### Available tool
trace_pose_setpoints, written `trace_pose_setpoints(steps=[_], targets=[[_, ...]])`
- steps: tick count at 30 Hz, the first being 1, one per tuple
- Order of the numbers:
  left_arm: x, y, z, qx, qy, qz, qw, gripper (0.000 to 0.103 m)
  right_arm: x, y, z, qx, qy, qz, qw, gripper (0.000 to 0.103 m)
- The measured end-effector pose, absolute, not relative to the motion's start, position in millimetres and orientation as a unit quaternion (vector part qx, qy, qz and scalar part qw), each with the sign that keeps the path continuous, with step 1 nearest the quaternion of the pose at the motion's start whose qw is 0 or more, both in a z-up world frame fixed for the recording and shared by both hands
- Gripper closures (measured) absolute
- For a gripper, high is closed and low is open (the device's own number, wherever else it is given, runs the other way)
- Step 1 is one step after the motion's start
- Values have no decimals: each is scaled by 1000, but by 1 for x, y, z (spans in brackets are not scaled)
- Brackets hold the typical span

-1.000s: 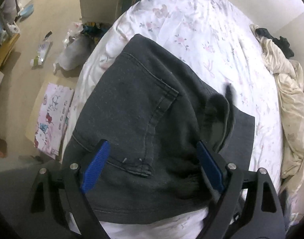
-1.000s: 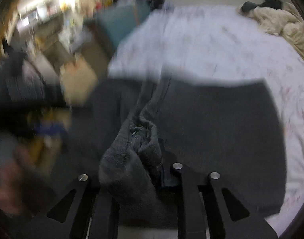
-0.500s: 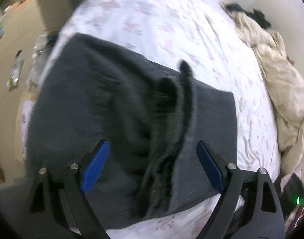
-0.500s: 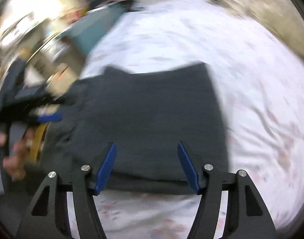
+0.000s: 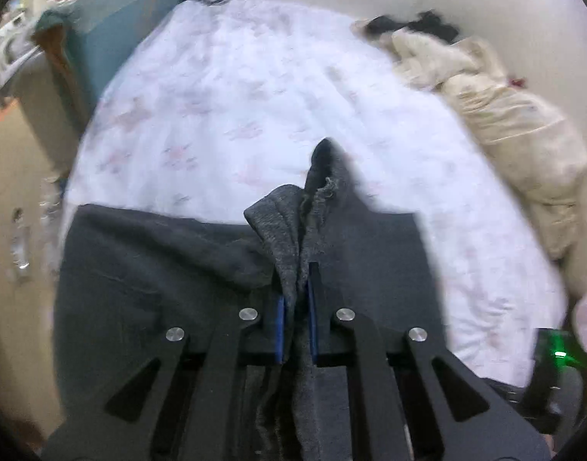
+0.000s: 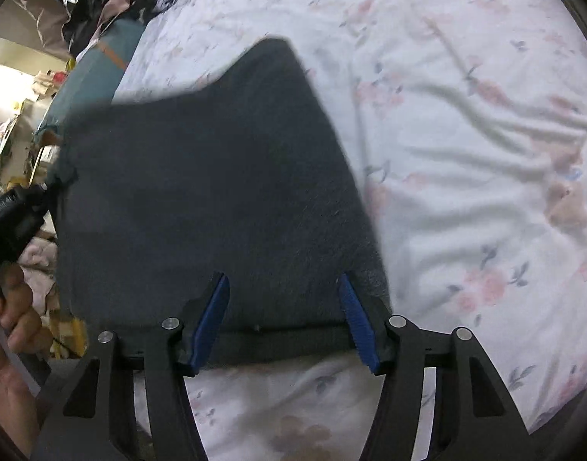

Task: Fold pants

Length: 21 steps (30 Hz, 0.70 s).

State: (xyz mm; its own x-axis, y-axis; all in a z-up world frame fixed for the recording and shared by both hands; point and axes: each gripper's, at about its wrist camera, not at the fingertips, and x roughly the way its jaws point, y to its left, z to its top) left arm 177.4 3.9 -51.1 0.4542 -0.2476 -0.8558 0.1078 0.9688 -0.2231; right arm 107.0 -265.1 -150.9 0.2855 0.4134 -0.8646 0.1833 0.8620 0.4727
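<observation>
A cream blanket (image 5: 497,115) lies along the bed's (image 5: 224,115) far edge; my left gripper (image 5: 296,288), open before, now pinches the pants (image 5: 147,288); my right gripper (image 6: 283,288) gapes, having released them.

**Left gripper clamped, right gripper spread**

The left gripper (image 5: 296,288) points steeply down at the dark pants (image 5: 147,288), the landmark here. Its jaws stand nearly together, blue pads pressing a raised ridge of the pants' fabric from both sides. In the right wrist view a bare hand (image 6: 12,307) at the pants' left edge wraps its fingers round that gripper's black handle.

The right gripper (image 6: 283,307) also tilts steeply down, over the pants' near hem. Its jaws have just been narrowing slightly yet stand well apart, the blue pads straddling the hem; whether the tips touch the cloth cannot be told, and nothing is pinched between them.
</observation>
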Motion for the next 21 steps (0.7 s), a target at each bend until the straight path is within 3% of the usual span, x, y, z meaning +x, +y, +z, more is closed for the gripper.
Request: trace_pose_setpoints(steps=[3, 4, 5, 6, 7, 8, 9, 10, 11, 12, 13, 14, 21], targets=[[188, 20, -89, -110, 597, -67, 792, 85, 119, -259, -140, 231, 591, 84, 768, 43], [188, 24, -93, -120, 601, -56, 788, 72, 124, -261, -133, 221, 583, 88, 777, 43], [187, 26, -92, -112, 597, -36, 794, 49, 131, -262, -128, 213, 576, 88, 784, 43], [185, 27, -88, -98, 585, -22, 805, 39, 144, -265, -119, 200, 567, 87, 794, 43], [181, 29, -81, -83, 565, -11, 821, 33, 152, -267, -115, 192, 562, 84, 800, 43], [178, 30, -74, -79, 552, -5, 830, 33, 171, -272, -109, 182, 553, 77, 809, 44], [174, 32, -67, -82, 535, -6, 841, 33, 189, -276, -106, 182, 545, 78, 815, 51], [168, 32, -59, -101, 518, -30, 849, 35, 205, -279, -105, 185, 541, 81, 816, 58], [165, 31, -56, -125, 518, -58, 844, 45, 225, -280, -107, 188, 541, 86, 815, 87], [162, 28, -57, -156, 528, -100, 829, 57, 243, -279, -112, 192, 543, 96, 812, 103], [160, 21, -60, -164, 542, -125, 815, 84, 260, -278, -119, 191, 546, 99, 810, 103], [158, 12, -65, -147, 560, -134, 804, 96, 272, -274, -125, 180, 553, 91, 808, 103], [155, -14, -112, -25, 618, -102, 779, 99, 310, -253, -185, 89, 601, 42, 793, 103]])
